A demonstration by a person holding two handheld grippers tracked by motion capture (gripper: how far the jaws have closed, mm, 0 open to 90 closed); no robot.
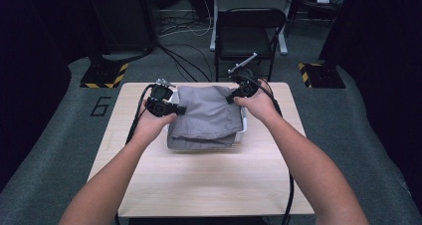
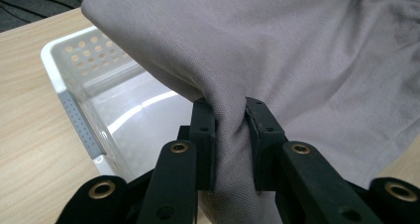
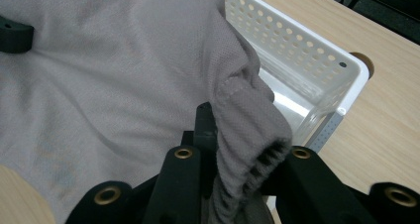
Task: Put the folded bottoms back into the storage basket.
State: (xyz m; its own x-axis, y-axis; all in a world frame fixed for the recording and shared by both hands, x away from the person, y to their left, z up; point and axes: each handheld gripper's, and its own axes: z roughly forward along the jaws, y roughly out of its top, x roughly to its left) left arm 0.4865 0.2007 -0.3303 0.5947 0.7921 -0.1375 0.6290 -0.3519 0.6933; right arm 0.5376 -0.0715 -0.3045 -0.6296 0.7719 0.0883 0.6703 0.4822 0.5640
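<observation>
From the high view you see the whole layout: the grey cloth (image 1: 206,116) lies draped over the white basket (image 1: 243,121) at the middle of the tabletop (image 1: 199,185), with your left gripper (image 1: 171,108) at its left edge and your right gripper (image 1: 233,96) at its far right corner. That view does not show the jaws; the gripper views do. In the left gripper view, your left gripper (image 2: 231,135) has its jaws drawn in narrow, pinching a fold of the grey cloth (image 2: 297,60) above the basket's perforated wall (image 2: 84,55). In the right gripper view, your right gripper (image 3: 237,149) clamps a bunched, stitched hem of the cloth (image 3: 124,60); the right-hand jaw is buried under the fabric. The basket's rim (image 3: 317,40) lies just beside that grip. The basket's interior is mostly covered by the cloth. The far edge of the cloth cannot be made out from above.
</observation>
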